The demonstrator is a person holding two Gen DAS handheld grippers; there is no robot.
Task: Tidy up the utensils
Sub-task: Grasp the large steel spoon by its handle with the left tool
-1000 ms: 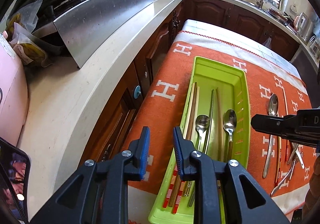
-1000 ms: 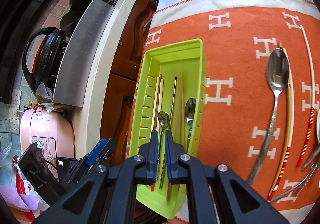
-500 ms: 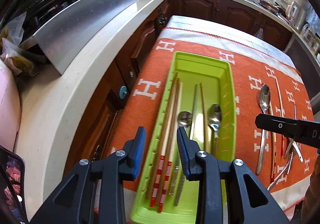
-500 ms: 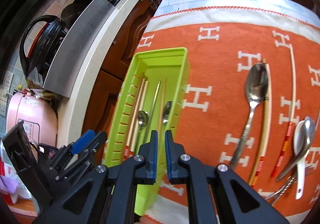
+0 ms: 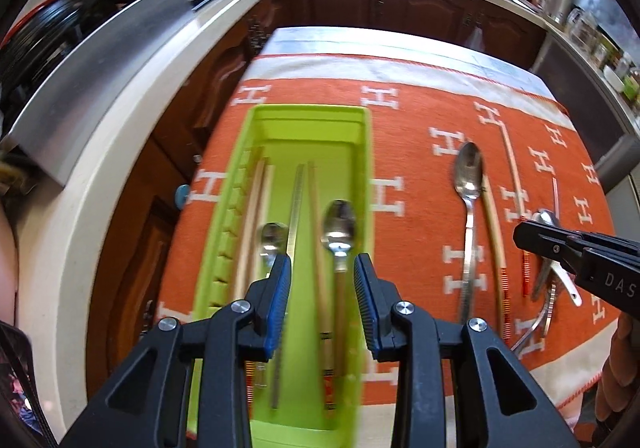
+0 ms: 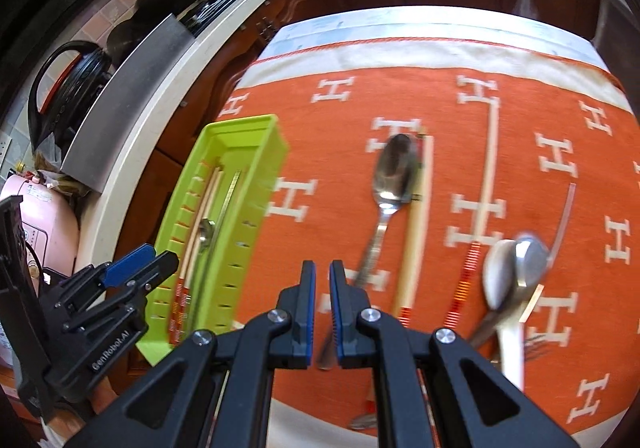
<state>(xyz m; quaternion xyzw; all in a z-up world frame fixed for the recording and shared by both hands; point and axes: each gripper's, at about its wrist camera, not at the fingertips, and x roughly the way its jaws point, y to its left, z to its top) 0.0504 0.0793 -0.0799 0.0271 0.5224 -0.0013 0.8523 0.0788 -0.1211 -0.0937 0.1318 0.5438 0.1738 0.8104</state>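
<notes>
A lime green utensil tray (image 5: 362,168) (image 6: 256,168) lies on the orange cloth (image 5: 416,120); it holds two spoons (image 5: 339,224) and several chopsticks (image 5: 256,200). My left gripper (image 5: 322,268) is open and empty, hovering above the tray's near half. My right gripper (image 6: 322,276) is nearly shut and empty, above the cloth just left of a loose metal spoon (image 6: 394,172) and a chopstick (image 6: 418,224). More loose spoons (image 6: 516,268), chopsticks (image 6: 486,184) and a fork lie to its right.
A white counter (image 5: 132,152) with a steel splash guard (image 5: 96,64) and black pots runs along the left. A pink appliance (image 6: 44,224) stands at the near left. Dark wood cabinets (image 5: 400,4) stand behind the table.
My left gripper has swung right over the tray and opened wider. My right gripper has moved right, off the tray and toward the loose utensils, still nearly shut.
</notes>
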